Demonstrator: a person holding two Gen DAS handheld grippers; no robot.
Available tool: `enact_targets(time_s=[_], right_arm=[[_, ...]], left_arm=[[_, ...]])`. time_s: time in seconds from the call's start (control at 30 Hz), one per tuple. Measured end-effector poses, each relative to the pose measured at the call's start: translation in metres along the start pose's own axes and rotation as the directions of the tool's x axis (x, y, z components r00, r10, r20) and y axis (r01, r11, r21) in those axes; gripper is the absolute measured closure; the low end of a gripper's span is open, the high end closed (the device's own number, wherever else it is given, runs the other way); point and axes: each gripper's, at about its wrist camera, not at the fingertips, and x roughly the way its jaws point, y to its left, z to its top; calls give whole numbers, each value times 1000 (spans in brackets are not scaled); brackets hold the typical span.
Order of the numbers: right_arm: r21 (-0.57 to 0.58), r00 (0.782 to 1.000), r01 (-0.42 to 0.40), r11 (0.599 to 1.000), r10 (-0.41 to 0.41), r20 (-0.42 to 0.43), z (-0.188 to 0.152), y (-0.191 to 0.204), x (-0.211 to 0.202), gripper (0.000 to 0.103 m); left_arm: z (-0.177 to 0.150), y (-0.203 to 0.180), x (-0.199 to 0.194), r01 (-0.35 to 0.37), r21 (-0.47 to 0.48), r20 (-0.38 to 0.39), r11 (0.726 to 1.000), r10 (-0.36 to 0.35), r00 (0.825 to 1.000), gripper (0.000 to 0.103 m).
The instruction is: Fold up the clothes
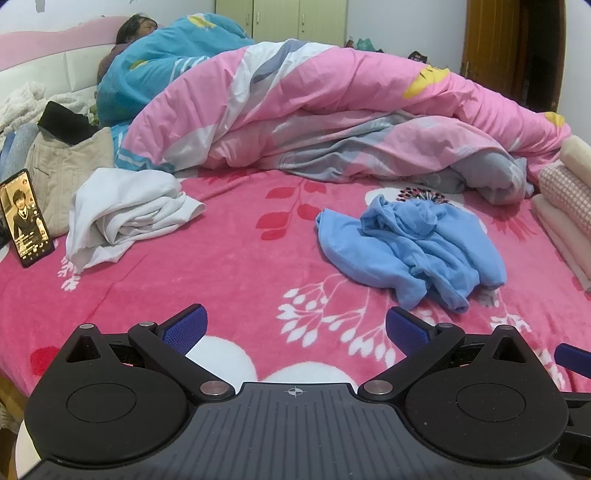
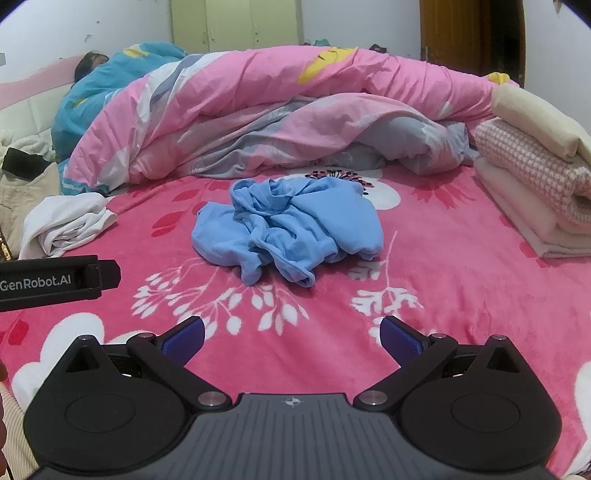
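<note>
A crumpled light blue garment point(image 1: 413, 251) point(image 2: 288, 229) lies in a heap on the pink flowered bedspread point(image 1: 229, 266) point(image 2: 461, 295). A bunched white garment point(image 1: 125, 214) point(image 2: 66, 225) lies further left on the bed. My left gripper point(image 1: 295, 328) hovers open over the bedspread, short of both garments, nothing between its blue pads. My right gripper point(image 2: 291, 336) is open too, straight in front of the blue garment and apart from it. In the right wrist view the left gripper's black body point(image 2: 55, 280) shows at the left edge.
A big pink quilt point(image 1: 332, 110) point(image 2: 277, 110) is piled across the back of the bed. A person point(image 1: 136, 26) lies under a blue quilt point(image 1: 159, 66) at the far left. Folded cream and pink blankets point(image 2: 535, 166) are stacked on the right. A phone point(image 1: 27, 218) stands propped at the left.
</note>
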Motion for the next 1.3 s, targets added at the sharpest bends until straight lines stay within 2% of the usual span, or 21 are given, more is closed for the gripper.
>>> enact_targets(time_s=[0.43,0.6,0.73,0.87,0.97,1.07,1.17,1.3], right_arm=[[5,1000,6,1000,-6,-19,-1,-3,13,0],[4,1000,21,1000,-21,-9,1,-8,22,0],[2,999,32,1000,-32,34,7,-19,28,0],[14,994,11,1000,-13,109,24,-37,40,0],[10,983,-22,1000,19,182,42,-50,54,0],[-18,975,-53,998,56,217,66,-54,77,0],[-43,970,-104,994,111,215,87,-52,102,0],[-81,968,-171,982,182,171,115,-43,145,0]], left_arm=[[-2,-1,15,13,-1,-10,1000,-13,1000,0],[0,-4,26,59,17,15,998,-59,998,0],[6,-7,40,104,48,65,993,-107,992,0],[16,-5,62,149,45,119,988,-154,981,0],[25,-2,88,200,28,119,979,-202,972,0],[34,0,119,219,25,99,975,-220,970,0],[41,1,149,246,33,58,969,-248,967,0],[46,-1,179,290,61,10,955,-291,957,6]])
